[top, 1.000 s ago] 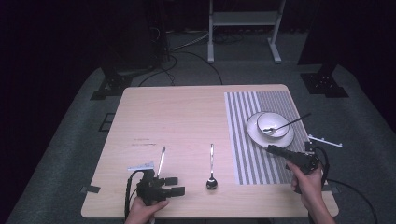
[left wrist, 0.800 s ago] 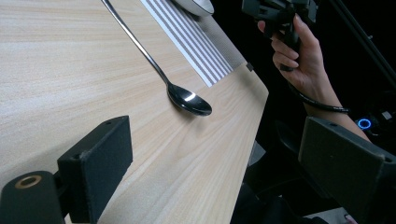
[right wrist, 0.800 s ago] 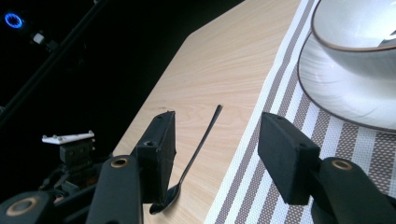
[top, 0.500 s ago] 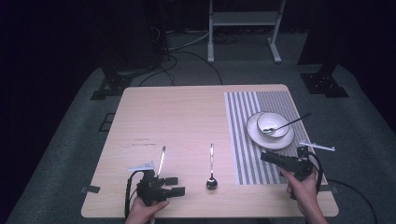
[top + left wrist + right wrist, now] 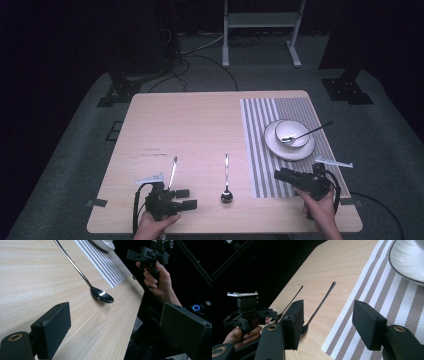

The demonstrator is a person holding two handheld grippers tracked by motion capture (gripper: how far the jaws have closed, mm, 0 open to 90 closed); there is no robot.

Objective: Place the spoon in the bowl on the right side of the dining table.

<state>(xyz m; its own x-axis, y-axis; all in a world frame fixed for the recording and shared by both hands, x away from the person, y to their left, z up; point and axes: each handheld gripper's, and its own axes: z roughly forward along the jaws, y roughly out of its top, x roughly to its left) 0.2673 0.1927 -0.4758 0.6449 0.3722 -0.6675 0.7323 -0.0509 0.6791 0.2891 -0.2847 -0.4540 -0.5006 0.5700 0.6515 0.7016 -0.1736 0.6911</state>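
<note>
The right gripper (image 5: 281, 176) is held in a hand low over the near end of the striped mat (image 5: 260, 150), pointing left across the table (image 5: 200, 120). Its two black jaws stand wide apart with nothing between them, and they have just been opening. In the right gripper view the jaws frame the edge of the mat and the bare wood next to it.

Just past the mat lies the spoon (image 5: 226, 186). It is shiny silver metal. It has a long thin handle and a small round bowl that shines like a mirror. The bowl end points to the near edge of the table and the handle points away. It lies flat on the wood, between the two grippers and touching neither.

The left gripper (image 5: 189, 198) rests at the near left of the table. Its jaws are open too, and empty. A second thin silver piece (image 5: 172, 172) lies just beside it.

Farther back on the mat sits a white plate (image 5: 272, 145) with a white bowl (image 5: 295, 131) on it. Another spoon (image 5: 306, 133) leans in that bowl.
</note>
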